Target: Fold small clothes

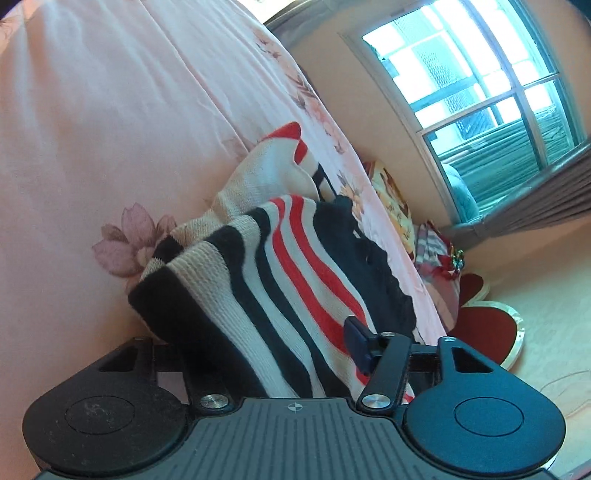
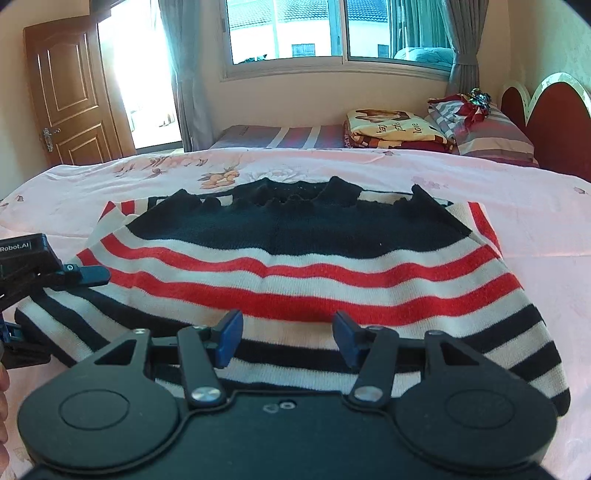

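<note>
Nearest to me, my right gripper (image 2: 286, 338) hangs low over the near hem of the striped knit sweater (image 2: 295, 266), its two blue pads spread partway with the black and white bands of the hem showing between them; the pads sit apart from each other and I cannot see them pressing on the cloth. At the left edge of that view my left gripper (image 2: 79, 275) comes in from the side, one blue fingertip lying on the sweater's left side at the red stripes. Through the left wrist camera the same garment bunches up right in front of the fingers: a thick fold of black, white and red knit fills the space between the jaws, one blue pad (image 1: 356, 338) lies against the stripes, and the other pad is buried under the cloth, so I cannot tell whether the pinch is firm. The sweater lies spread on the pink floral bedsheet (image 2: 535, 229), black collar on the far side. Beyond it, at the head of the bed, sit a folded printed blanket (image 2: 391, 127) and a striped pillow (image 2: 491, 131), beside a red headboard (image 2: 554, 122). Farthest off are the window (image 2: 332, 29) with grey curtains and a brown wooden door (image 2: 70, 92).
</note>
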Demonstrator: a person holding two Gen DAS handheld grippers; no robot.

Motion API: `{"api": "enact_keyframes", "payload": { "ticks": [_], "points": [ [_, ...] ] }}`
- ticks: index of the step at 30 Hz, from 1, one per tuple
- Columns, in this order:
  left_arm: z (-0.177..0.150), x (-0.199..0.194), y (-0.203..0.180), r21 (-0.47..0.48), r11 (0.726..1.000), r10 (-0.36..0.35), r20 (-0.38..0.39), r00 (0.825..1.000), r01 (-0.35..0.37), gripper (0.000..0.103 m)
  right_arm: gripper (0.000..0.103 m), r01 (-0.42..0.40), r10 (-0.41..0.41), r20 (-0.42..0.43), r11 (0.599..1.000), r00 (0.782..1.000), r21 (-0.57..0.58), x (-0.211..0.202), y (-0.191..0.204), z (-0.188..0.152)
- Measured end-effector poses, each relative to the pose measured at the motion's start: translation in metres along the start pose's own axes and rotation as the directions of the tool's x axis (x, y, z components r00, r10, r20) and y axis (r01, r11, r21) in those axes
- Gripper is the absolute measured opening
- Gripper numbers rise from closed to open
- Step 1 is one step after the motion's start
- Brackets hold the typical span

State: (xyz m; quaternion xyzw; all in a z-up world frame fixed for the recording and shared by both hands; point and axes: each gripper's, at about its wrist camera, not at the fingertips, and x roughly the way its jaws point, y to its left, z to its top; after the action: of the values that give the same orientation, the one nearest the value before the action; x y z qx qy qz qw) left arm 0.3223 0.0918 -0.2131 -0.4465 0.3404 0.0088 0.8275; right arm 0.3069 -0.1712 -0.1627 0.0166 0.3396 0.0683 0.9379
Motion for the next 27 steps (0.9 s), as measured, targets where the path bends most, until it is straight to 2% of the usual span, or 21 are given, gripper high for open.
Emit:
{"api": "enact_keyframes", "payload": {
  "ticks": [2, 3, 6, 8, 10, 14, 17, 20, 22, 24, 25, 27],
  "points": [
    [0.000, 0.004, -0.002, 0.012, 1.000, 0.012, 0.010, 1.000, -0.012, 0.044, 0.053, 0.020, -0.019, 0.013, 1.000, 1.000, -0.014, 0.007, 0.003, 0.005],
    [0.000, 0.007, -0.003, 0.023, 0.999, 0.032, 0.010, 0.999, -0.032, 0.030, 0.053, 0.035, -0.035, 0.021, 0.999, 0.999, -0.027, 0.011, 0.005, 0.007],
    [0.002, 0.010, -0.003, 0.023, 0.999, 0.035, 0.008, 0.999, -0.036, 0.023, 0.053, 0.092, -0.094, -0.014, 0.990, 0.995, -0.105, 0.030, 0.013, 0.000],
    [0.004, 0.007, -0.012, 0.069, 0.997, 0.035, 0.024, 0.999, -0.037, 0.019, 0.054, 0.104, -0.102, 0.021, 0.987, 0.995, -0.122, 0.030, 0.014, -0.008],
    [0.003, 0.001, -0.032, 0.171, 0.985, 0.013, 0.054, 0.998, -0.022, 0.018, 0.054, 0.113, -0.109, 0.030, 0.984, 0.994, -0.135, 0.029, 0.016, -0.010],
    [0.004, -0.002, -0.083, 0.360, 0.933, -0.061, 0.079, 0.995, 0.029, 0.018, 0.054, 0.073, -0.072, 0.015, 0.993, 0.997, -0.092, 0.026, 0.007, -0.004],
    [-0.006, 0.003, -0.132, 0.529, 0.843, -0.139, 0.037, 0.990, 0.098, 0.018, 0.053, 0.011, -0.012, 0.034, 0.999, 0.999, 0.040, 0.011, -0.015, 0.001],
    [-0.027, 0.022, -0.177, 0.643, 0.741, -0.195, -0.070, 0.978, 0.193, 0.018, 0.053, 0.013, -0.020, 0.060, 0.993, 0.998, 0.115, -0.009, -0.040, 0.000],
    [-0.046, 0.036, -0.199, 0.690, 0.675, -0.209, -0.163, 0.964, 0.263, 0.018, 0.054, 0.043, -0.052, 0.062, 0.989, 0.997, 0.144, -0.021, -0.059, -0.005],
    [-0.071, 0.050, -0.212, 0.726, 0.615, -0.187, -0.246, 0.951, 0.309, 0.018, 0.054, 0.071, -0.081, 0.051, 0.981, 0.995, 0.180, -0.032, -0.079, -0.013],
    [-0.083, 0.060, -0.216, 0.740, 0.595, -0.158, -0.277, 0.948, 0.315, 0.018, 0.054, 0.085, -0.095, 0.039, 0.977, 0.995, 0.195, -0.036, -0.088, -0.017],
    [-0.101, 0.081, -0.220, 0.745, 0.583, -0.079, -0.343, 0.936, 0.323, 0.023, 0.054, 0.112, -0.117, 0.011, 0.970, 0.993, 0.218, -0.042, -0.105, -0.027]
  ]
}}
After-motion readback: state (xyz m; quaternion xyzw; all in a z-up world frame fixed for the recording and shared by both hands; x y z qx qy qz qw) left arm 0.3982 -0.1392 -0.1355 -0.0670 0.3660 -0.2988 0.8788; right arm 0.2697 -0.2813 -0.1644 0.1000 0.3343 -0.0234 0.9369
